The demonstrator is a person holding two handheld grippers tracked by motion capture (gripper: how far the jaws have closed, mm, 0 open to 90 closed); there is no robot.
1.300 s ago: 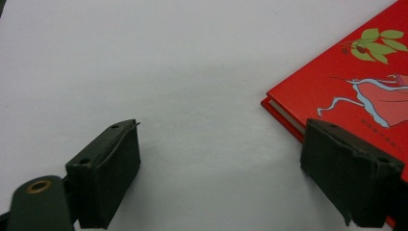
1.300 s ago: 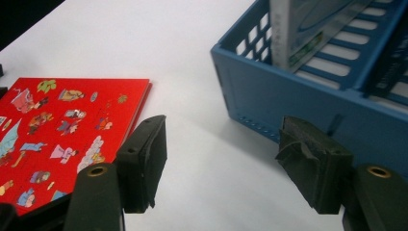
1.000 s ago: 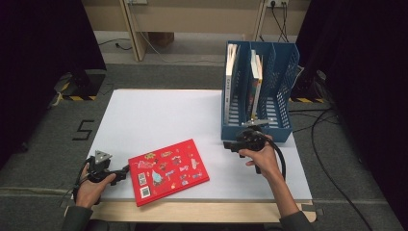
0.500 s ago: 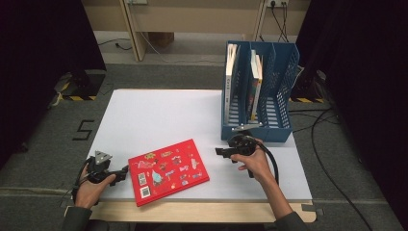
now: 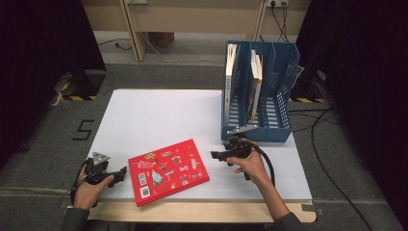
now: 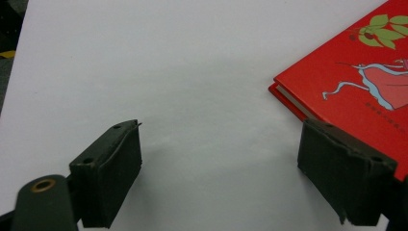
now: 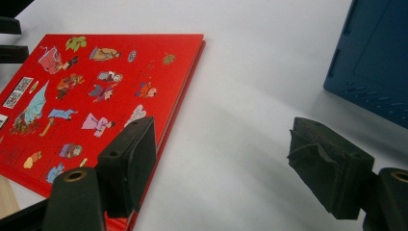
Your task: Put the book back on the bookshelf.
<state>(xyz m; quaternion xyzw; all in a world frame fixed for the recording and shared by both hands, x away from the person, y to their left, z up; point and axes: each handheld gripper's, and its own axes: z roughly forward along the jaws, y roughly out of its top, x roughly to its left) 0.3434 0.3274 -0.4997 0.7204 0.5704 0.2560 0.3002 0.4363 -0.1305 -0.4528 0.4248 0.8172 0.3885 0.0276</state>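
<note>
White and flat, the surface (image 5: pixel 159 115) stands on a grey carpeted floor (image 5: pixel 57 139), with dark curtains at both sides of the high view and cables trailing on the right.

At the near left corner, the left gripper (image 5: pixel 118 175) rests in the person's left hand (image 5: pixel 89 187), with a grey three-cornered plate (image 5: pixel 100 158) on top. It points toward the red book (image 5: pixel 168 171), just beside its left edge but not touching it. In the left gripper view its fingers (image 6: pixel 108 166) stand wide apart with only bare white surface between them; a corner of the red book (image 6: pixel 356 77) lies by the right-hand finger.

That red book lies flat at the near middle of the surface, its cover up and sprinkled with small coloured figures, turned a little askew to the front edge.

To the right of the book, the right gripper (image 5: pixel 216 155) is held in the right hand (image 5: pixel 250 166), aimed leftward at the book's right edge and close to it. Its fingers (image 7: pixel 127 161) have just been opening and stand well apart, nothing between them but white surface; the book (image 7: pixel 96 91) lies past the left-hand finger.

Behind the right hand stands a blue file rack (image 5: pixel 284 86), upright books (image 5: pixel 254 82) in its left and middle compartments.
</note>
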